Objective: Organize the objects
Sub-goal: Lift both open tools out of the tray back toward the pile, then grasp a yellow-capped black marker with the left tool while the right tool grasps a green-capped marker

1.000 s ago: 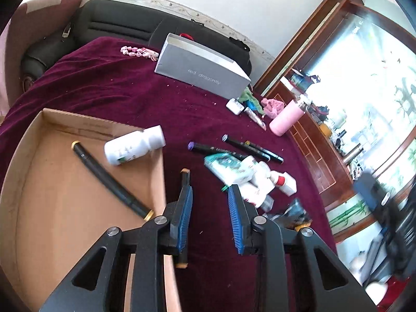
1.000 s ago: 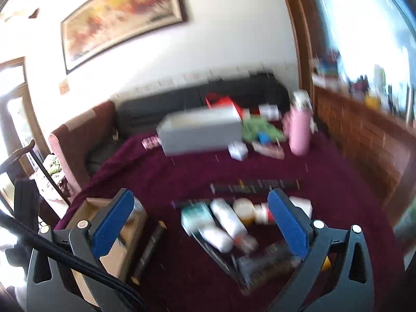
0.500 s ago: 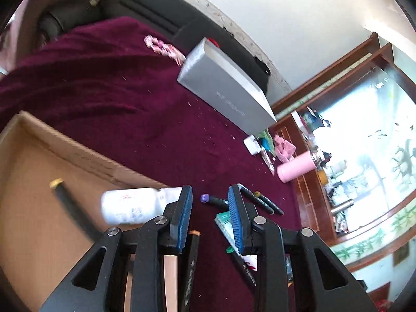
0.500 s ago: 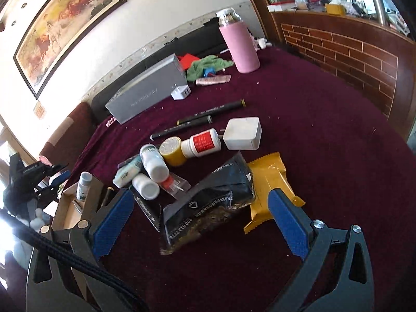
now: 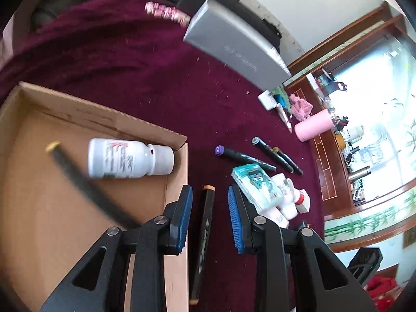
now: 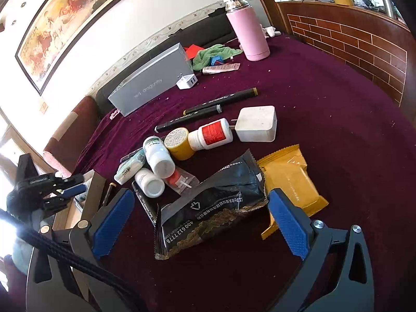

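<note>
My left gripper [image 5: 210, 218] is open and empty, its jaws on either side of a black marker with an orange cap [image 5: 204, 231] lying on the maroon cloth beside the cardboard box [image 5: 179, 260]. The box holds a white pill bottle [image 5: 127, 159] and a long black pen [image 5: 85, 184]. My right gripper [image 6: 200, 221] is wide open and empty above a black snack packet [image 6: 210, 202]. A yellow packet [image 6: 288, 182], several white bottles [image 6: 158, 156], a yellow jar [image 6: 179, 143] and a white charger [image 6: 257, 123] lie beyond it.
A grey carton [image 5: 234, 46] [image 6: 150, 83] lies at the back. A pink flask [image 6: 247, 28], green cloth [image 6: 210, 53] and small white plug [image 6: 187, 82] stand near it. Black markers [image 6: 205, 106] [image 5: 244, 157] lie mid-table. A brick-pattern wooden counter [image 6: 351, 39] borders the right.
My left gripper has moved so the orange-capped marker now lies between its jaws. My right gripper has come closer over the black packet.
</note>
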Action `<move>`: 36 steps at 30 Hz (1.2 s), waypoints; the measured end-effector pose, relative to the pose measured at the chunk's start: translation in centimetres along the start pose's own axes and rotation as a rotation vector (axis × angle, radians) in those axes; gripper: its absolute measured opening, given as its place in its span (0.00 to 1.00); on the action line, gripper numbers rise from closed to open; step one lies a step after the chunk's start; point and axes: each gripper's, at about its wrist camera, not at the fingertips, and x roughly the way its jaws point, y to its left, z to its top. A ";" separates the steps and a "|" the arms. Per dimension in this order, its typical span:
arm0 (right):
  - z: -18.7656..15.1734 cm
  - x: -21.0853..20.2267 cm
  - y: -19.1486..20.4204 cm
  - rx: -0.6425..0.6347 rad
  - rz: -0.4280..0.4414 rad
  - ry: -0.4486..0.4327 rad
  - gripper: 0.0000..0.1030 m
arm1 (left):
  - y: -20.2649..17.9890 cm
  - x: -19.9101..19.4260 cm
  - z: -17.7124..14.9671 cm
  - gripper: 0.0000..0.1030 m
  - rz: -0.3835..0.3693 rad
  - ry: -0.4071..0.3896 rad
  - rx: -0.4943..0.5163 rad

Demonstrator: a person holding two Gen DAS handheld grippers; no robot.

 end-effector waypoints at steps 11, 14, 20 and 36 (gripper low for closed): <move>-0.5 -2.7 1.0 -0.027 0.020 -0.052 1.00 | -8.1 0.6 -7.4 0.42 0.278 -0.032 0.366; -0.8 -3.4 1.1 -0.040 0.018 -0.063 1.00 | -7.8 2.7 -8.3 0.42 0.328 -0.002 0.375; -0.8 -4.1 0.4 -0.031 0.023 -0.071 1.00 | -7.6 5.0 -8.7 0.42 0.435 0.034 0.421; -0.2 -3.1 0.5 -0.048 0.114 0.020 1.00 | -9.1 4.7 -13.0 0.11 0.367 0.102 0.476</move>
